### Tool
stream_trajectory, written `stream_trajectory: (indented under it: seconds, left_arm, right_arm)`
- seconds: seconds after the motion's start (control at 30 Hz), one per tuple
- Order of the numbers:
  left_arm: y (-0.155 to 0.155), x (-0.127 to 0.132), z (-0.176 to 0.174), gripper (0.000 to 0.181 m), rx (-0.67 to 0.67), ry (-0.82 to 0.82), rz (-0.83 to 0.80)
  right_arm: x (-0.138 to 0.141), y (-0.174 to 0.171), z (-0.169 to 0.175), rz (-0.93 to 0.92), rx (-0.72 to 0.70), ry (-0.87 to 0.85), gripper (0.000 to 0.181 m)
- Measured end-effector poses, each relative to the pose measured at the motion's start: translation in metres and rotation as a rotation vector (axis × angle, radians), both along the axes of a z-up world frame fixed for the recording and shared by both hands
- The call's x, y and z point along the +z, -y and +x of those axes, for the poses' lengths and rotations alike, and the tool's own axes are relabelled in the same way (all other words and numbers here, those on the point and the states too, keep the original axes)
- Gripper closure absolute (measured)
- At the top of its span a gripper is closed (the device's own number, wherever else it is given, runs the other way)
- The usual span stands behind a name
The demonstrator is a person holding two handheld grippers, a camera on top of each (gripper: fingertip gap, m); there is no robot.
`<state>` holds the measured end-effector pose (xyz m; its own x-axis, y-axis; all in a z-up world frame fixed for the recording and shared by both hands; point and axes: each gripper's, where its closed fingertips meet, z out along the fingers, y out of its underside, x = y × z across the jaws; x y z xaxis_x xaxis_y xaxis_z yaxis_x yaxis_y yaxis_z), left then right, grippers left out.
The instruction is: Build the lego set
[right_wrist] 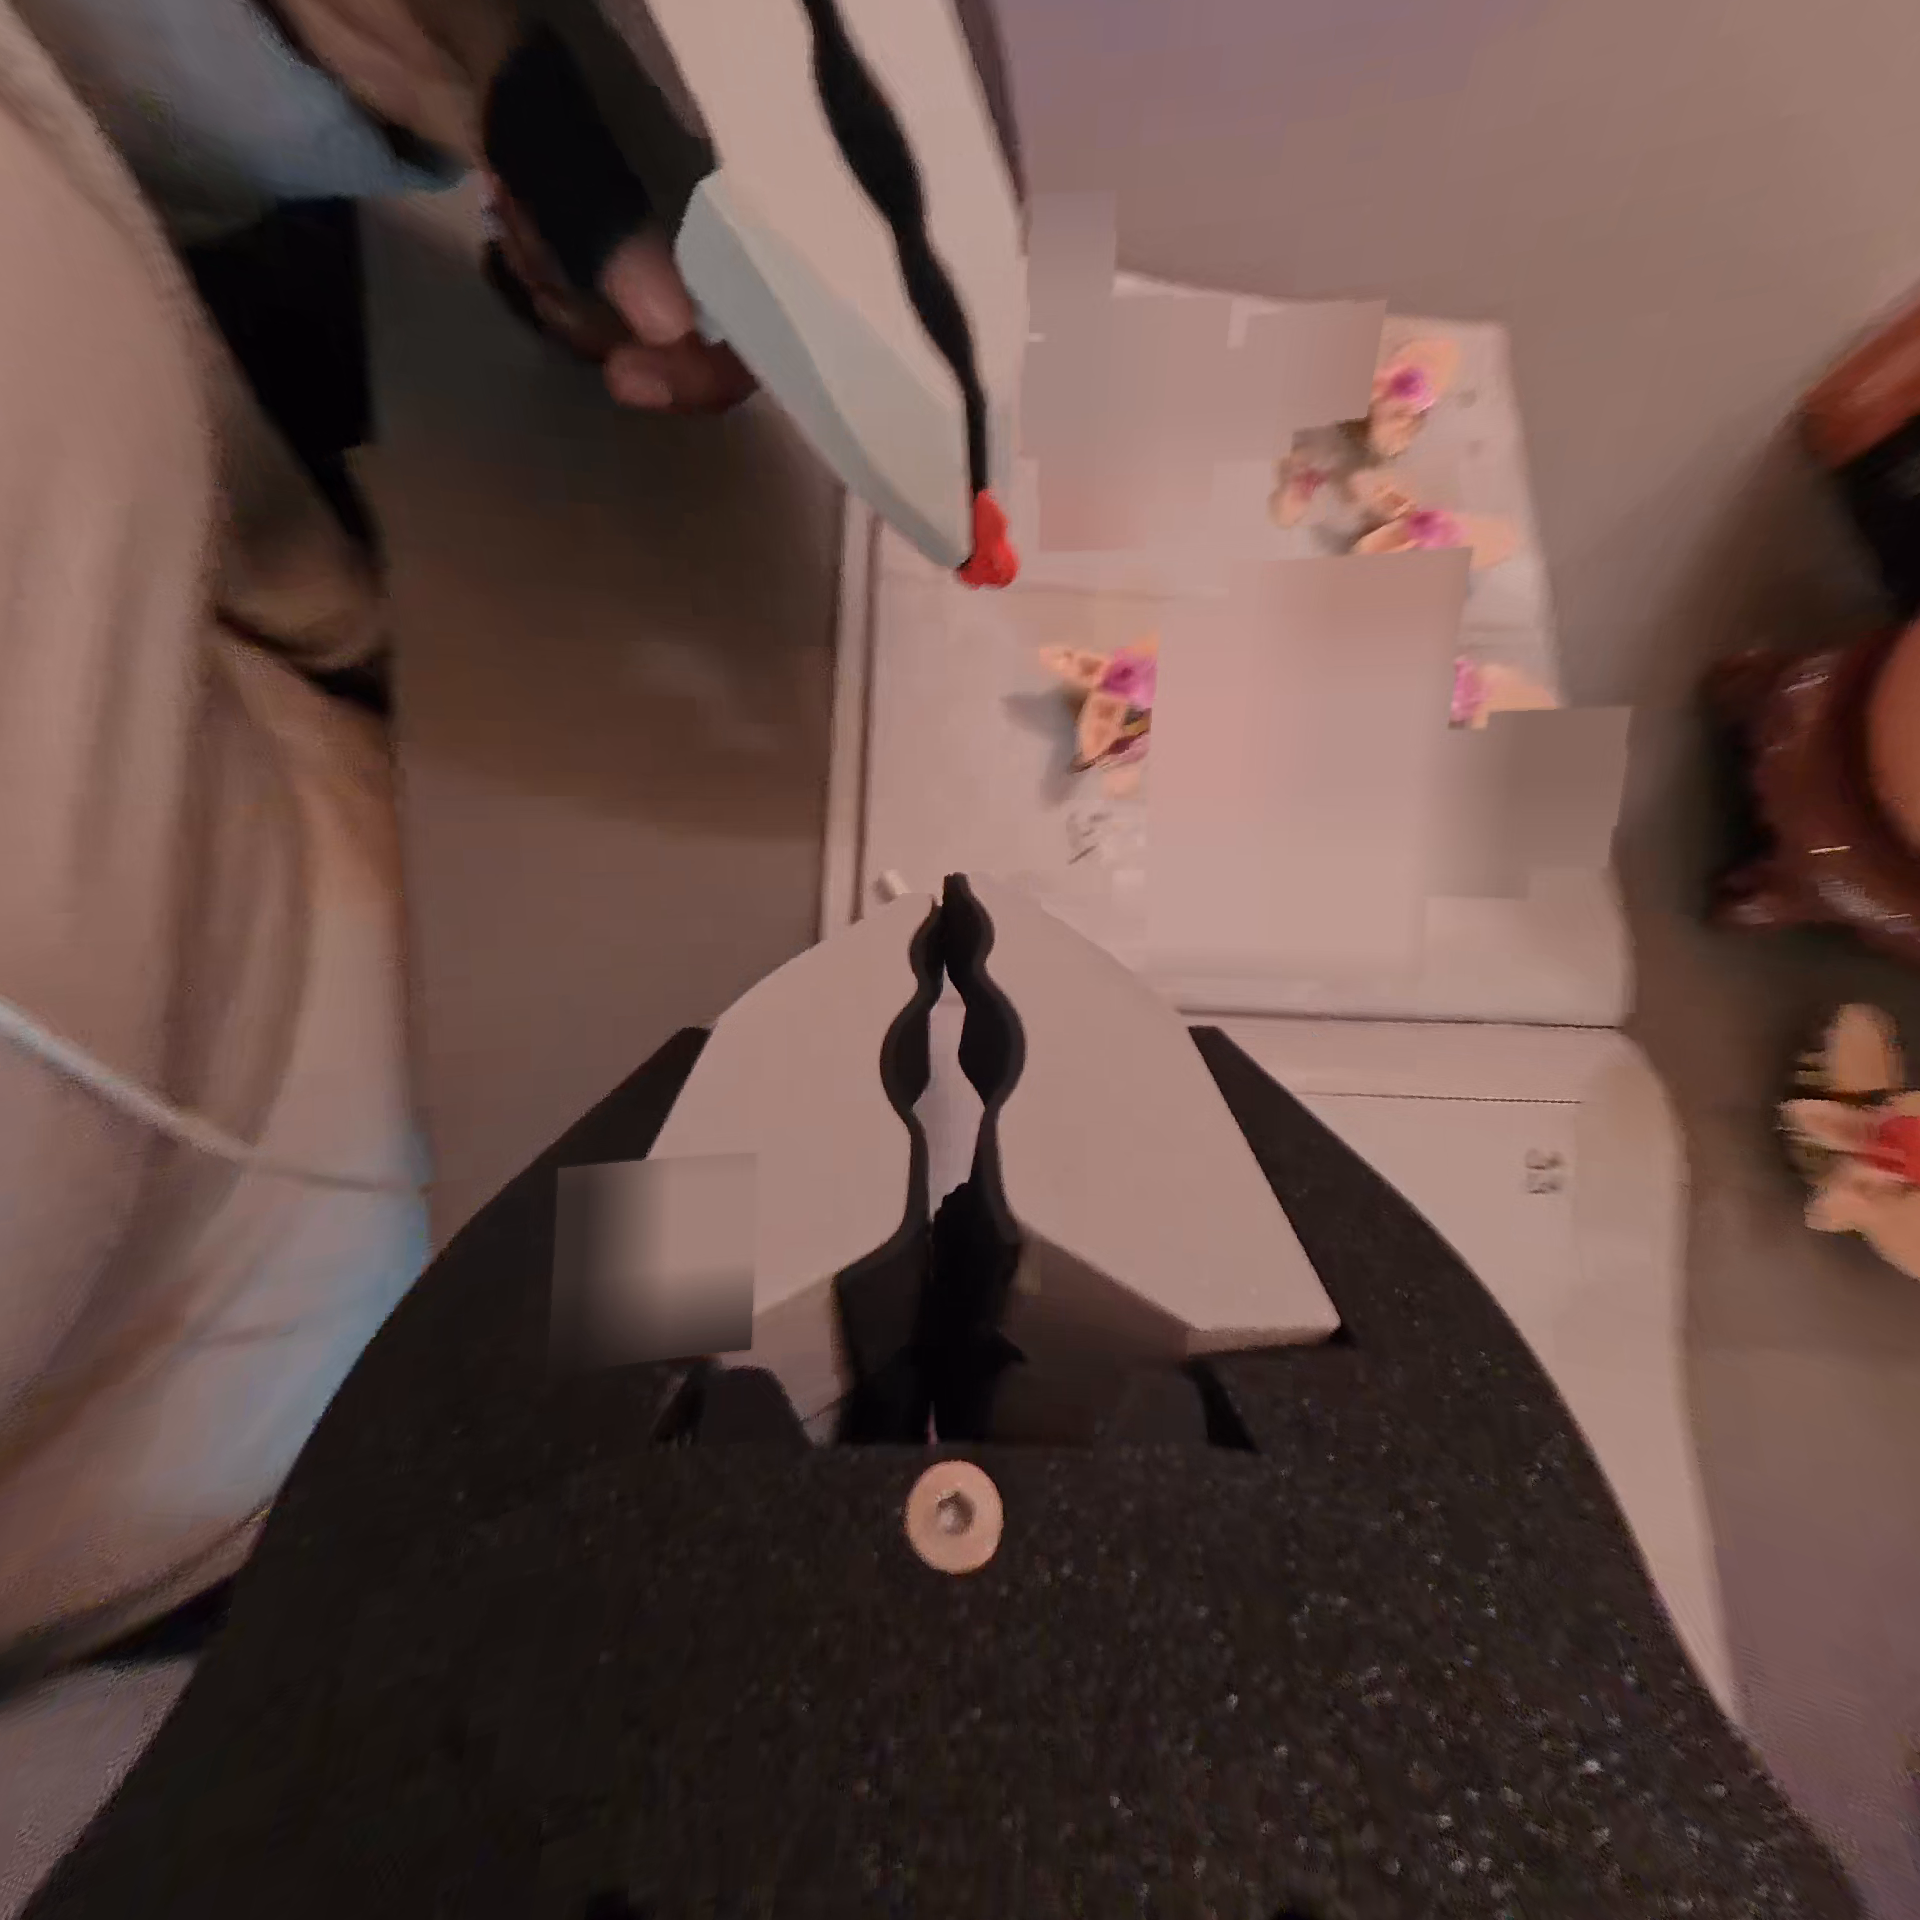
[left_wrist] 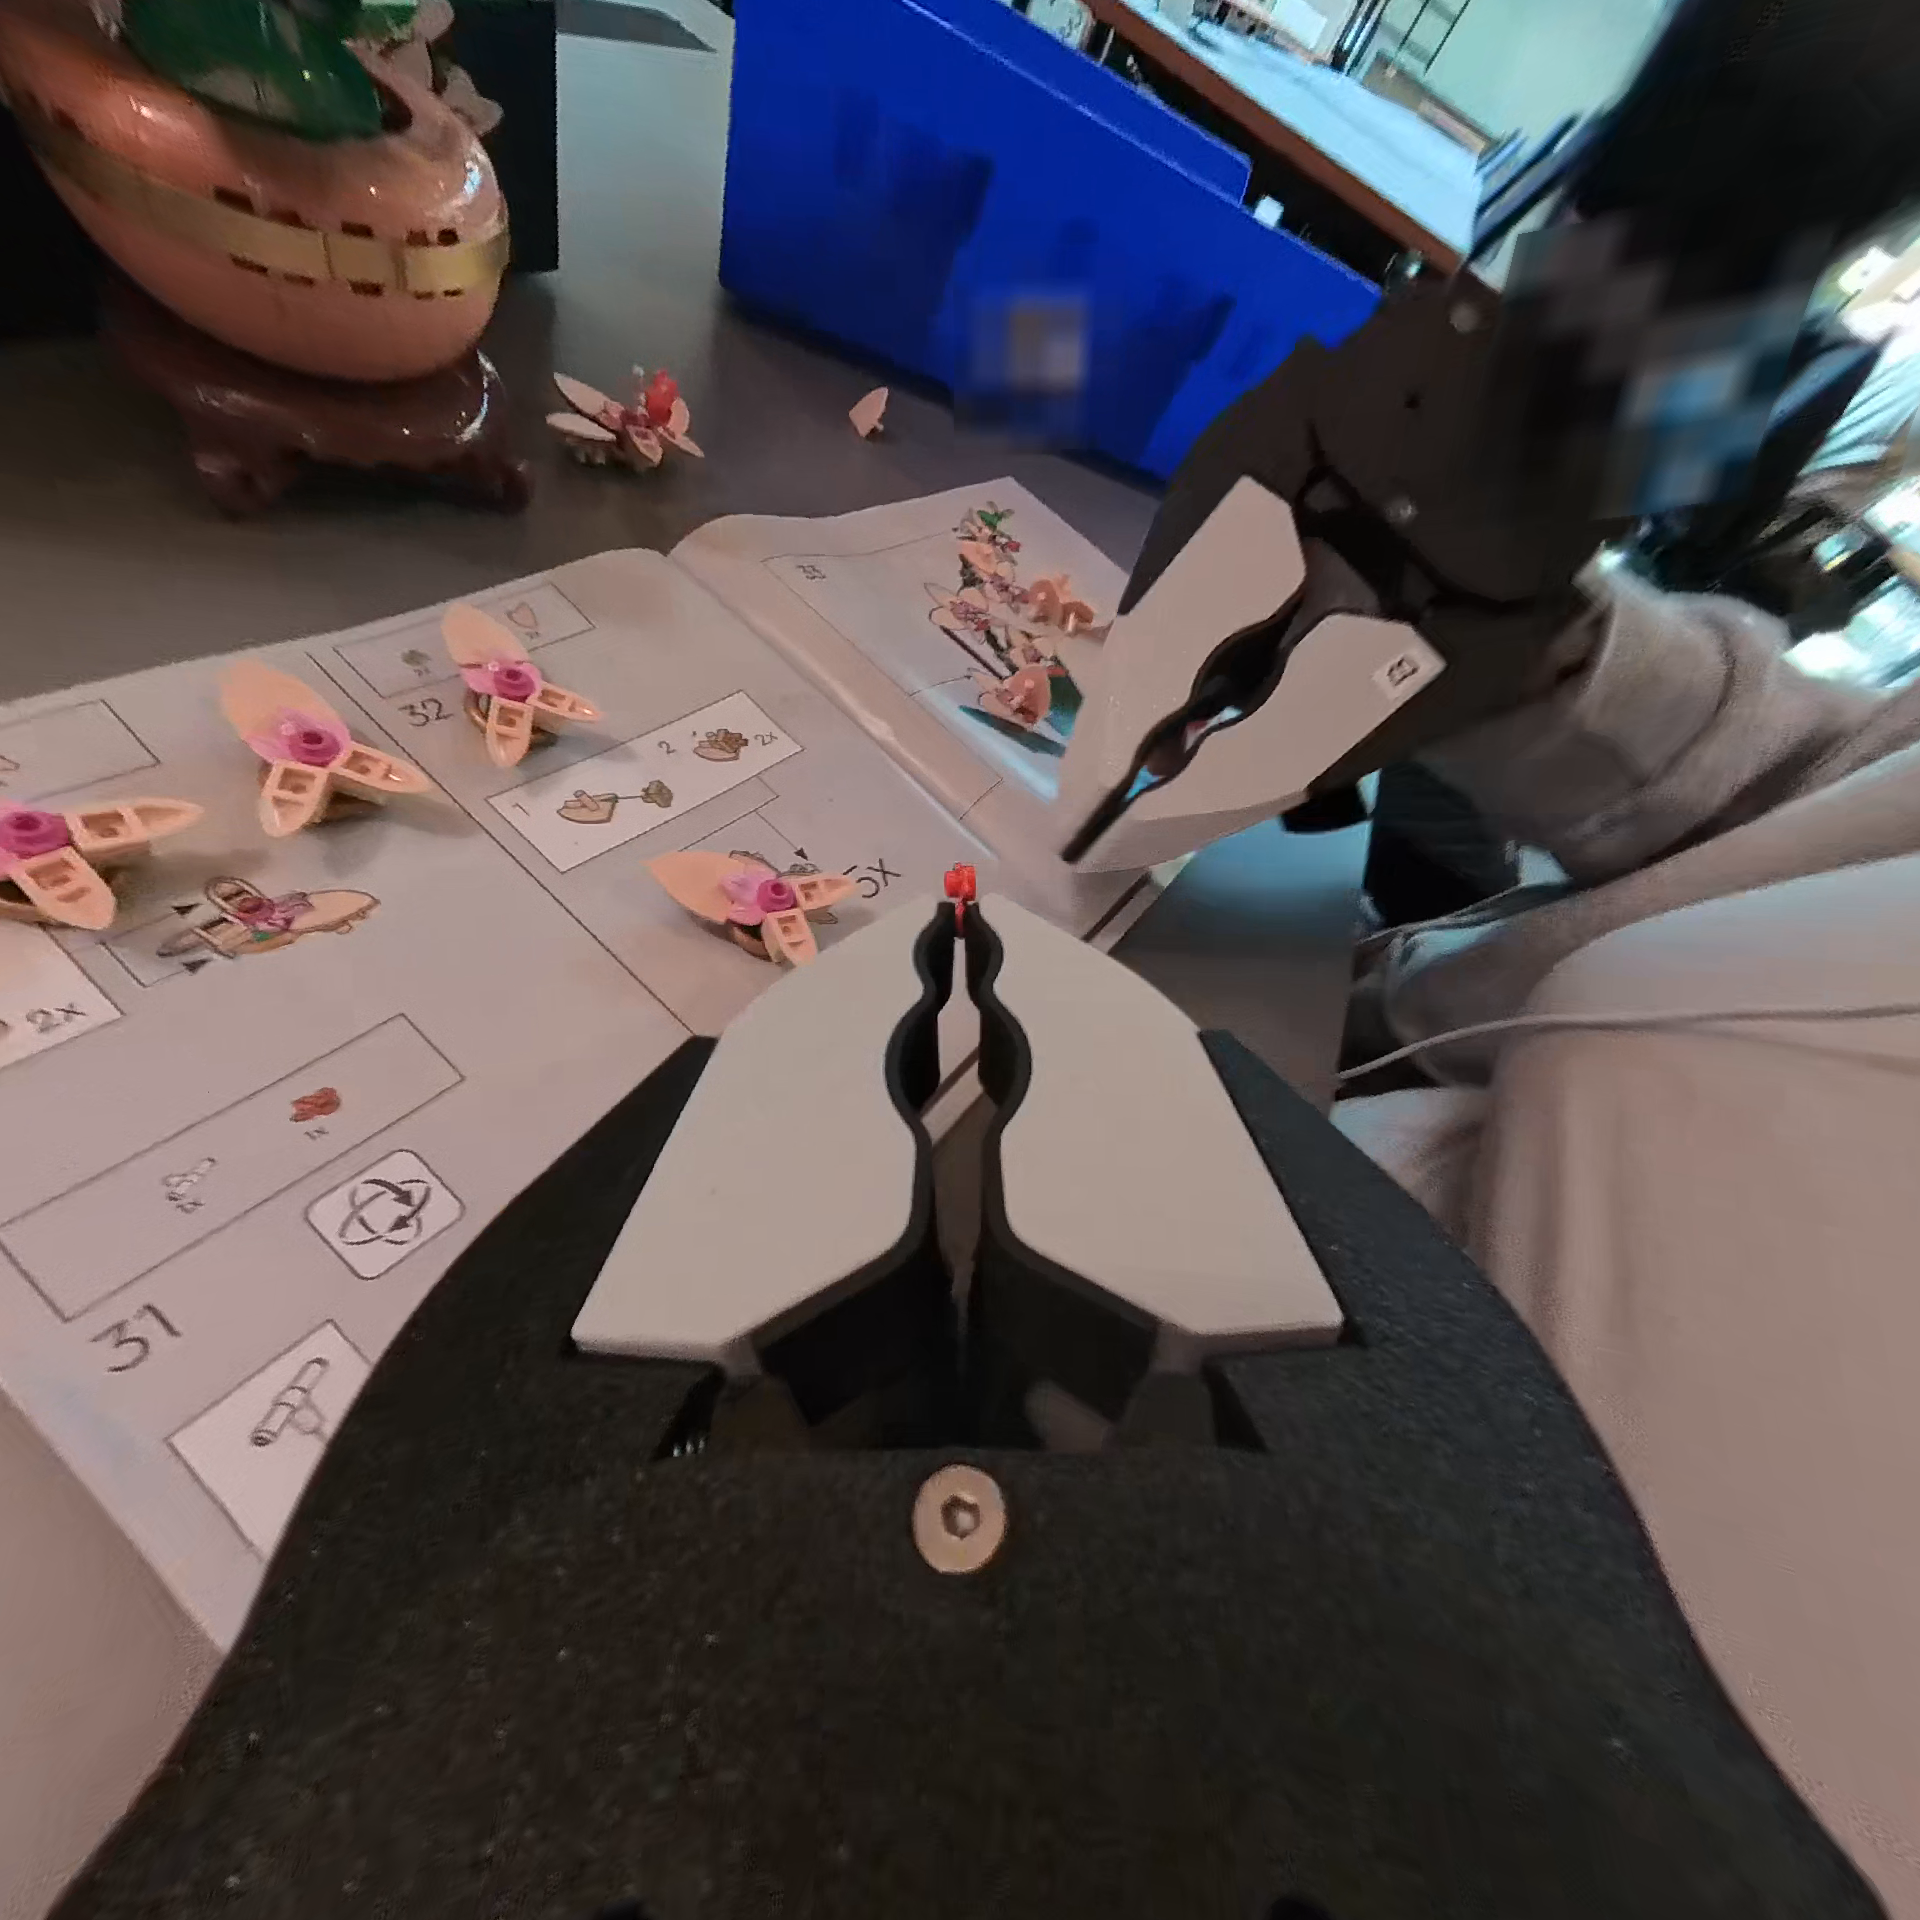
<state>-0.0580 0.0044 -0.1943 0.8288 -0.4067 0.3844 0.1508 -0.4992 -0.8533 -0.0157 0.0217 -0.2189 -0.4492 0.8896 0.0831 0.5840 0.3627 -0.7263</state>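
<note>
An open instruction booklet (left_wrist: 582,935) is laid on the desk (left_wrist: 156,540), with four pink flower assemblies (left_wrist: 753,894) set on its pages. A pink vase model (left_wrist: 281,239) and a blue box (left_wrist: 987,229) are placed toward the desk's far edge, a fifth flower (left_wrist: 629,421) between them. The left gripper (left_wrist: 958,914) is clenched on a small red piece (left_wrist: 958,883) above the booklet's near edge. The right gripper (right_wrist: 951,894) is held beside it, tips pressed together with nothing between them.
</note>
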Motion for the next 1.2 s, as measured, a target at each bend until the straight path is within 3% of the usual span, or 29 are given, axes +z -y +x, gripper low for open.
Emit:
stream_trajectory:
  seconds: [0.03, 0.1, 0.2, 0.37, 0.47, 0.63, 0.77, 0.9, 1.07, 1.2]
  left_arm:
    - [0.000, -0.001, 0.000, 0.180, -0.001, -0.035, 0.009]
    - [0.000, -0.002, 0.001, 0.180, -0.006, -0.067, 0.013]
    - [-0.002, -0.003, 0.001, 0.180, -0.001, -0.078, 0.013]
    - [-0.002, -0.002, 0.001, 0.180, -0.001, -0.067, 0.021]
    - [-0.002, -0.003, 0.002, 0.180, -0.011, -0.056, 0.008]
    - [-0.002, -0.001, 0.000, 0.180, -0.005, -0.025, 0.012]
    - [-0.002, -0.001, -0.002, 0.180, 0.004, -0.004, 0.012]
    - [-0.001, 0.000, -0.002, 0.180, 0.003, -0.004, 0.017]
    - [-0.001, 0.002, -0.003, 0.180, 0.005, 0.018, 0.021]
    - [0.000, 0.004, -0.007, 0.180, 0.032, 0.008, 0.044]
  right_arm:
    - [-0.004, 0.001, 0.005, -0.050, 0.023, 0.063, 0.181]
    - [-0.009, 0.002, 0.009, -0.123, 0.041, 0.168, 0.150]
    - [-0.016, 0.011, 0.004, -0.193, 0.073, 0.293, 0.136]
    - [-0.025, 0.002, -0.003, -0.067, 0.048, 0.278, 0.156]
    - [-0.026, 0.007, -0.001, 0.029, 0.037, 0.276, 0.154]
    - [-0.026, 0.025, 0.001, 0.004, 0.071, 0.281, 0.176]
    - [-0.027, 0.026, 0.001, 0.021, 0.089, 0.342, 0.158]
    - [-0.024, 0.012, 0.001, 0.189, 0.159, 0.427, 0.142]
    - [-0.017, 0.029, 0.000, 0.146, 0.435, 0.346, 0.146]
    - [-0.020, 0.033, 0.003, 0.125, 0.543, 0.355, 0.148]
